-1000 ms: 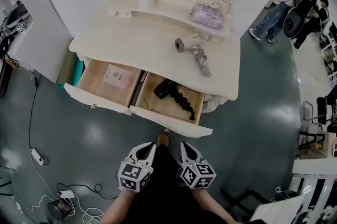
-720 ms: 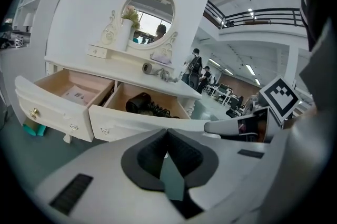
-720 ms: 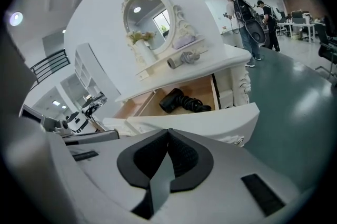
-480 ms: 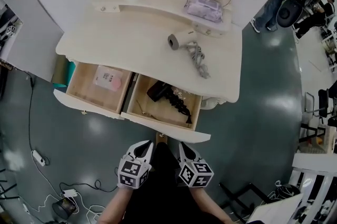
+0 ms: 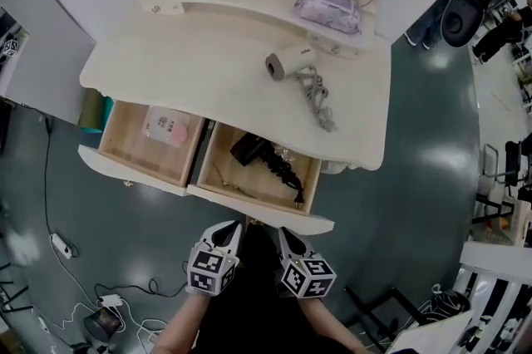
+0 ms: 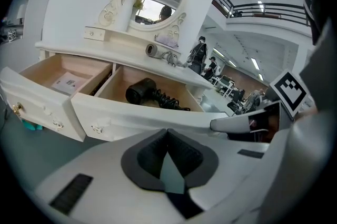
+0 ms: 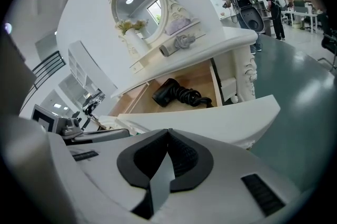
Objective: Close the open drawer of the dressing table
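Both drawers of the table (image 5: 208,70) are pulled out. Which one is meant cannot be told. The right drawer (image 5: 266,211) sits at 12 o'clock just ahead of the grippers, with the left drawer (image 5: 133,172) at about 10 o'clock, side by side along the table's near edge.

The left gripper (image 5: 224,231) is pressed together with nothing pinched. The right gripper (image 5: 288,234) is the same, closed and empty. Both are held near the right drawer's front, not touching it.

Step judged: approach, with the push not yet begun.

To do it well, closed tips should be set flat against the front panel near its middle, or one gripper toward each end, so the drawer is not skewed on its runners. The push should be kept level and straight in.

A black dryer (image 5: 249,151) and its coiled cord lie inside. In the head view the cord looks to be within the walls, so no snag is expected. The left drawer holds a pink card (image 5: 165,128).

In the head view, the right drawer's front runs roughly 9 to 3, with its right end tipped slightly toward 4. That is its long axis. It opens toward 6, so the closing push is taken toward 12, a touch toward 1.

A white dryer (image 5: 287,61) lies on the tabletop, clear of the work.
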